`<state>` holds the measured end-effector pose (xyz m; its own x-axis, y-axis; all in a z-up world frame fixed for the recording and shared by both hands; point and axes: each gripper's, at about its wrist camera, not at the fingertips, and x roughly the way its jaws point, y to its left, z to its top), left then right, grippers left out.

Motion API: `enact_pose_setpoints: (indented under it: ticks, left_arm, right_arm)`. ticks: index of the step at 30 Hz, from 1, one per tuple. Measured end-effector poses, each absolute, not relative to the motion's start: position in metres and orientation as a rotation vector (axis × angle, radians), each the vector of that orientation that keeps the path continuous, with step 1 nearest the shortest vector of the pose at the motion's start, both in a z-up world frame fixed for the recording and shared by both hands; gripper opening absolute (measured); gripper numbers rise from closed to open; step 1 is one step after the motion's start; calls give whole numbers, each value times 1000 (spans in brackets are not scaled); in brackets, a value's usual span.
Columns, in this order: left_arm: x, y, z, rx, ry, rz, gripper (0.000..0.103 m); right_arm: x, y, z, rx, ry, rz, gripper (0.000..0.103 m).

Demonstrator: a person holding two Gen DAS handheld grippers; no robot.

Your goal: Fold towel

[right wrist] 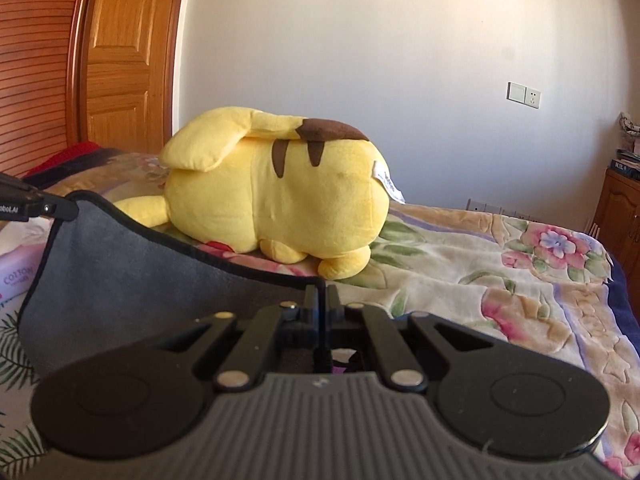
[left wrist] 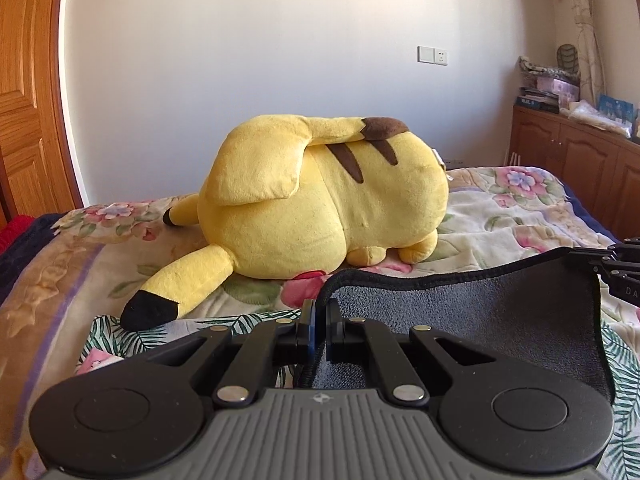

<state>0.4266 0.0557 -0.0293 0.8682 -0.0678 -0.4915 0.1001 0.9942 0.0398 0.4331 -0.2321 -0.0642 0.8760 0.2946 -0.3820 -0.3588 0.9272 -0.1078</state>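
Note:
A dark grey towel [left wrist: 480, 312] with a black hem is held up above the bed, stretched between both grippers. My left gripper [left wrist: 319, 312] is shut on its left corner. My right gripper [right wrist: 322, 300] is shut on its right corner; the towel [right wrist: 132, 272] sags away to the left in the right wrist view. The right gripper also shows at the right edge of the left wrist view [left wrist: 616, 264], and the left gripper at the left edge of the right wrist view [right wrist: 36, 206]. The towel's lower part is hidden behind the gripper bodies.
A big yellow plush toy [left wrist: 320, 196] lies on the floral bedspread [left wrist: 520, 216] just beyond the towel. A tissue pack [right wrist: 18, 272] lies at the left. Wooden cabinets [left wrist: 576, 156] stand at the right, a wooden door [right wrist: 124, 52] at the left.

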Motion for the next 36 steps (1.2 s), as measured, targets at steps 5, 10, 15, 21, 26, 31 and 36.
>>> enact_pose_setpoints:
  ticks: [5,10,15,21,26,31,36]
  left_arm:
    - [444,55,-57,56,549,-67,0]
    - [456,53,-81,69,587,-55,0]
    - [461,48,-96,113,611,-48,0]
    - [462,44,-96,151,611,-41,0]
    - [462,43,-92,162,598,-35,0]
    - [458,44,-90,155,594,-35,1]
    - [443,45,-86,145,604,-37,8]
  right_arm:
    - [446,-230,-84,-189,400,330,3]
    - [458,-229,-107,-201,445,325,3]
    - [464,-226,-122,-206,468,328,4]
    - [461,-225,-123,-211,451,319,4]
    - [458,-224,-117,-212,422,321,5]
    - [456,-222,-112,-225,403,316,54]
    - [445,-225,-103,-178,409,324,54]
